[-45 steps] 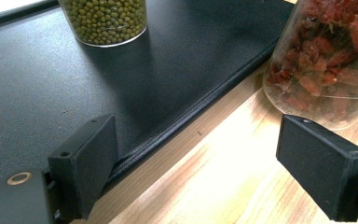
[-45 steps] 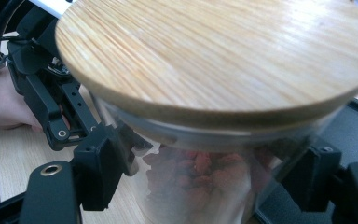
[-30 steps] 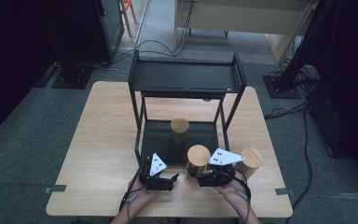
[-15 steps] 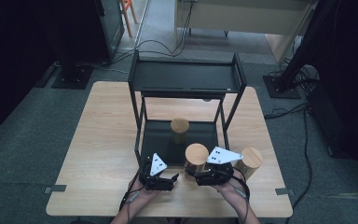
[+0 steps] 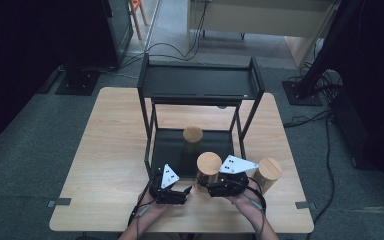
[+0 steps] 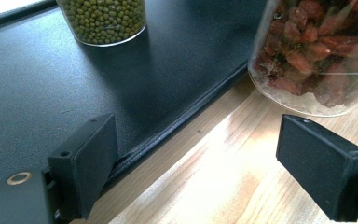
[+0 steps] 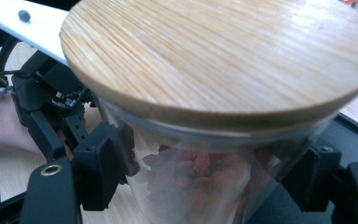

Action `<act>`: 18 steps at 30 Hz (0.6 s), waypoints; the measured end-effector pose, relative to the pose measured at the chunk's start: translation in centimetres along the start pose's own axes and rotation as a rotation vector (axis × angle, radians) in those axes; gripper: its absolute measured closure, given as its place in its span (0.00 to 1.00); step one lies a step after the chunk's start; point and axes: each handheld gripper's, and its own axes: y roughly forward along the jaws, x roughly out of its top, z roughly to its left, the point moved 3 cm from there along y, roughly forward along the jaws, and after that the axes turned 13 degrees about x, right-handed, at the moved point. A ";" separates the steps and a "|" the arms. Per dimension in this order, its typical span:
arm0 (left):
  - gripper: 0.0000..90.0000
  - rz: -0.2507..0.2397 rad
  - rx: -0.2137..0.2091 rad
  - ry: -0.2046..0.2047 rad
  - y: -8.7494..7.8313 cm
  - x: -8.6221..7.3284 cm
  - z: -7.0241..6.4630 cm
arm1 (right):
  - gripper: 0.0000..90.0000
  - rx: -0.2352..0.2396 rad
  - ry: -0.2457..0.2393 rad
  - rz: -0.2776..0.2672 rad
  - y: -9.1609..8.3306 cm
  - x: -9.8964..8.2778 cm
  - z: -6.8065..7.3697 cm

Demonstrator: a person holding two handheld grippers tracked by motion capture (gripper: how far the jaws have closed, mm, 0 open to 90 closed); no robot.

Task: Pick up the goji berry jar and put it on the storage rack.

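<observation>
At the near edge of the wooden table (image 5: 110, 150), the left gripper (image 5: 179, 192) sits with its jaws spread wide and nothing between them; from its own camera they frame bare wood beside the front lip of the rack's lower shelf (image 6: 121, 70). Just right of it, the right gripper (image 5: 211, 186) is clamped on the jar of red dried fruit (image 7: 200, 182), its pads pressing the glass on both sides below the wooden lid (image 7: 223, 60). That jar stands on the table at the near edge of the black rack (image 5: 200, 82), between the two grippers. A jar of green beans (image 6: 103, 18) stands farther back on the lower shelf, and a third wood-lidded jar (image 5: 268, 172) stands to the far right on the table.

The step in hand looks like the grasp before a lift, probably onto the rack. The next move calls for raising the jar clear of the shelf lip while keeping it upright.

The third jar's contents cannot be made out, the bean jar's top is cut off in the left gripper view, and the lid hides much of the red jar's body
</observation>
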 end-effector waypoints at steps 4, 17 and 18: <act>0.14 0.001 0.002 0.001 0.0 0.0 0.0 | 0.28 -0.003 0.002 -0.002 0.1 0.1 -0.1; 0.14 0.001 0.007 0.006 0.0 0.0 -0.1 | 0.28 -0.008 0.009 -0.015 0.4 0.5 -0.5; 0.14 0.001 0.007 0.006 0.0 0.0 -0.1 | 0.28 -0.008 0.012 -0.016 0.4 0.5 -0.5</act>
